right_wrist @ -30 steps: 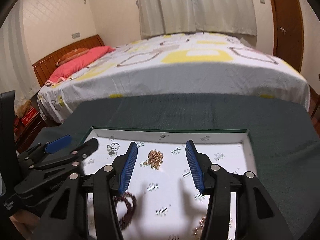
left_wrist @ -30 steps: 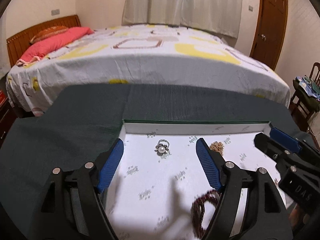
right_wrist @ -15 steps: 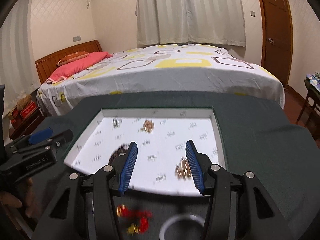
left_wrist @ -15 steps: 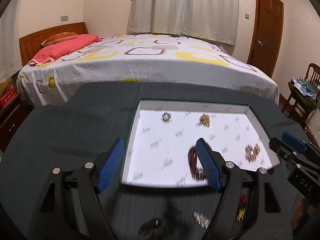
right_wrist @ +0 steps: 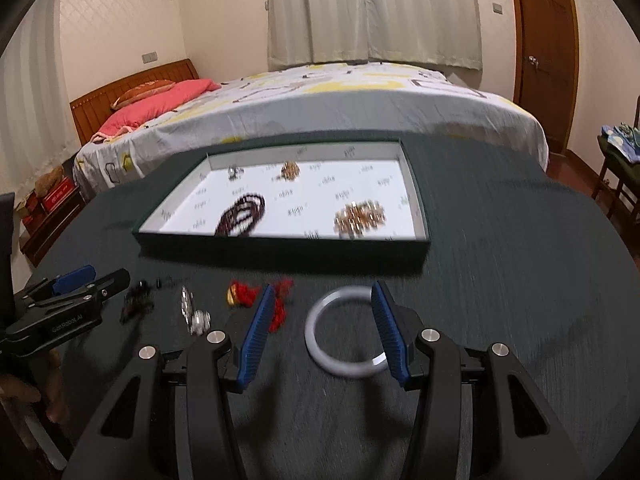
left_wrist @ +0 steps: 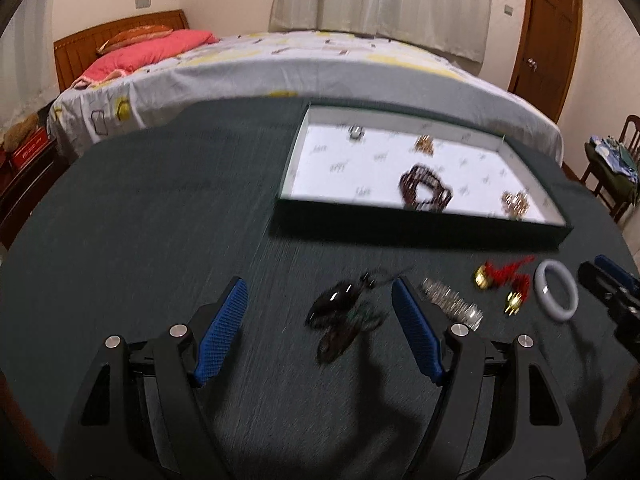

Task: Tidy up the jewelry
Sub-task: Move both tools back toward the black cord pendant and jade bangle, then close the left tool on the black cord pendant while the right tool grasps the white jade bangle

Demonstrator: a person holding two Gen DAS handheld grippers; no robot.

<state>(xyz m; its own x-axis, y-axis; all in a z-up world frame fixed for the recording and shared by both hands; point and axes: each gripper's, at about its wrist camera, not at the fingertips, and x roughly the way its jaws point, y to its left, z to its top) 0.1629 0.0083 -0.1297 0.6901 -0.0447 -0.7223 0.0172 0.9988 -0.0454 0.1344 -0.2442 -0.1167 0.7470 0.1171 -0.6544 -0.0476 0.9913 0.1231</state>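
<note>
Both grippers are hovering with fingers spread and empty, the right gripper (right_wrist: pixel 324 324) framing the pale bangle (right_wrist: pixel 346 332) on the table (right_wrist: pixel 500 280), the left gripper (left_wrist: pixel 320 328) over the dark pendant (left_wrist: pixel 340 314), likely lining up pickups for the tray (right_wrist: pixel 280 242).

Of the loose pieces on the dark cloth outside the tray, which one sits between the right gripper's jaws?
The pale bangle, a plain smooth ring; the other loose pieces lie to its left.
</note>
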